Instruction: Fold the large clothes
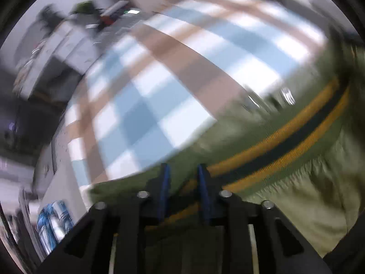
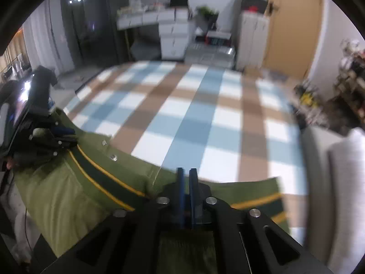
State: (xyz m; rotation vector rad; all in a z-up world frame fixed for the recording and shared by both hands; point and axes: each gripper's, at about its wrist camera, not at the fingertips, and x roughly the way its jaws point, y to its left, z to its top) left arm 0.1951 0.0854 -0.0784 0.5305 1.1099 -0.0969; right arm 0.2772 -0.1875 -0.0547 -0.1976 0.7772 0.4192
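The green jacket (image 2: 75, 182) lies under and ahead of my fingers on the checked bed cover (image 2: 194, 118), its yellow-edged dark band (image 1: 285, 137) running off to the right of my left gripper (image 1: 183, 178). There the fingers stand slightly apart, cloth between them, pads seemingly not pressing. My right gripper (image 2: 187, 178) shows a narrow gap over the hem. Both grips look loose, so I judge the fabric could slide free and spoil the fold.
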